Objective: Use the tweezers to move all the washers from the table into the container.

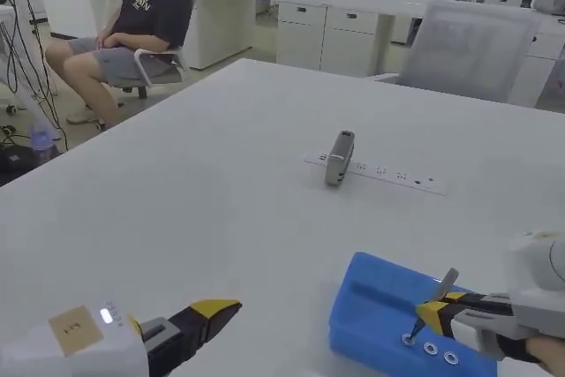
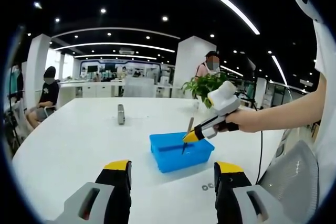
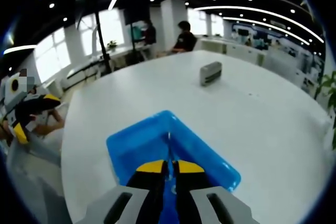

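A blue container [image 1: 371, 302] stands on the white table at the lower right. My right gripper [image 1: 425, 311] is shut on metal tweezers [image 1: 441, 287], whose tip reaches down to a washer [image 1: 409, 339] on the container's floor. Two more washers [image 1: 430, 348] lie beside it inside. In the right gripper view the shut gripper [image 3: 169, 167] points the tweezers [image 3: 169, 145] into the container [image 3: 131, 145]. My left gripper [image 1: 225, 309] hovers open at the lower left, holding nothing. Between its jaws [image 2: 174, 167] I see the container [image 2: 181, 153] and two washers [image 2: 207, 186] on the table in front of it.
A grey device [image 1: 340, 158] rests on a white power strip [image 1: 388, 174] at mid-table. A person [image 1: 132, 28] sits on a chair beyond the table's far left edge. A grey office chair [image 1: 468, 46] stands at the far right. Desks fill the background.
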A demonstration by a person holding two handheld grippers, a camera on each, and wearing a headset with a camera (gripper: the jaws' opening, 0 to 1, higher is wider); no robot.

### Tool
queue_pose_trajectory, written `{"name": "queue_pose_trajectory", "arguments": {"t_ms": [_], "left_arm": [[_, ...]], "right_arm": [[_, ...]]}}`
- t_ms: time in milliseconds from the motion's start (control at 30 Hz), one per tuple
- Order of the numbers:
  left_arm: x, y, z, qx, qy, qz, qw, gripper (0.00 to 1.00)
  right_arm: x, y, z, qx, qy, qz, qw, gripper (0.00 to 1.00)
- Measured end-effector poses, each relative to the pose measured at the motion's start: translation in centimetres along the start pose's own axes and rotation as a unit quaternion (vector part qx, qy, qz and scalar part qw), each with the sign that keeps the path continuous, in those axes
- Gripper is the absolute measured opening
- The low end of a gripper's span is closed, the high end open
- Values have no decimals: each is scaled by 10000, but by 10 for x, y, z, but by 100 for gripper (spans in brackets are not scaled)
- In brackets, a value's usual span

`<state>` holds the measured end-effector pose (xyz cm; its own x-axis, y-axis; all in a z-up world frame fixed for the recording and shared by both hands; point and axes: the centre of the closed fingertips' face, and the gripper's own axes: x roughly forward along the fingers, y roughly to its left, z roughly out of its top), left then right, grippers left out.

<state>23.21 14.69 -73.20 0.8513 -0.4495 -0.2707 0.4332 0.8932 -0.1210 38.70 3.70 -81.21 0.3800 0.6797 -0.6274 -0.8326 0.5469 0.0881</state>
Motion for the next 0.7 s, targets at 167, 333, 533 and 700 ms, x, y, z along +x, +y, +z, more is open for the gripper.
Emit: {"name": "queue_pose_trajectory", "arguments": {"t_ms": [167, 333, 533, 700], "left_arm": [[0, 0, 0, -6, 8, -18, 10000, 63], [0, 0, 0, -14, 3, -13, 10000, 63], [1, -1, -1, -12, 23, -37, 10000, 63], [1, -1, -2, -10, 42, -58, 10000, 63]], "right_arm": [[-6, -1, 3, -21, -83, -34, 10000, 4], [-20, 4, 4, -103, -147, -22, 9998, 4], [-44, 13, 9, -186, -312, -41, 9993, 4], [-62, 36, 15, -282, -464, 155, 9984, 4]]}}
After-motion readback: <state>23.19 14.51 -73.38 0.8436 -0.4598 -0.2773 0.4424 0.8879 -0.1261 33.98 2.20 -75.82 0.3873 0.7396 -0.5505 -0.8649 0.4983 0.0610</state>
